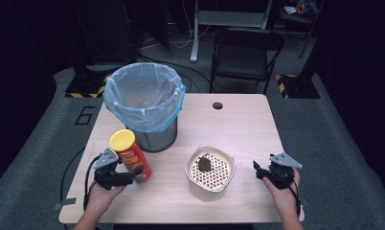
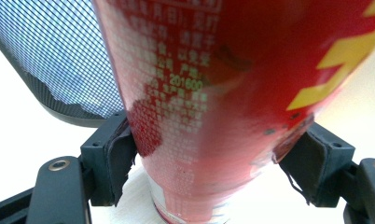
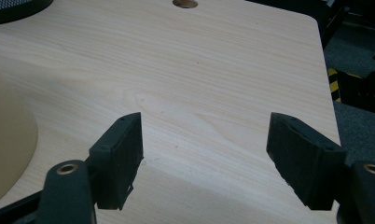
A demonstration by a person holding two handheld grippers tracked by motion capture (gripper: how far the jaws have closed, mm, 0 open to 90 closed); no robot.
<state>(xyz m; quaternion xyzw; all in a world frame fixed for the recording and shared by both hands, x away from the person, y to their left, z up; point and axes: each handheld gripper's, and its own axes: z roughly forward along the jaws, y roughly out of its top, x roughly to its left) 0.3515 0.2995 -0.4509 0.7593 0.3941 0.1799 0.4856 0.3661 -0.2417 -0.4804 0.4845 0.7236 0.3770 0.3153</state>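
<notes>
- High view: the red chip can (image 1: 131,156) with a yellow lid stands tilted on the table (image 1: 238,124), just in front of the bin (image 1: 145,105), which is lined with a blue bag.
- The left gripper (image 1: 128,178) has its fingers clamped on the can's lower part, on the near left side of the bin.
- A cream bowl (image 1: 210,172) with a holed insert and a dark scrap in it sits to the right of the bin, nearer the person.
- The right gripper (image 1: 257,171) hangs further right of the bin, beyond the bowl, with nothing in it.
- Left gripper view: both fingers (image 2: 118,156) press the can's (image 2: 213,93) sides; the mesh bin (image 2: 59,60) is behind at the left.
- Right gripper view: the fingers (image 3: 122,154) are spread apart over bare table (image 3: 213,79), grasping nothing; the bin's base (image 3: 13,9) shows at the top left corner.
</notes>
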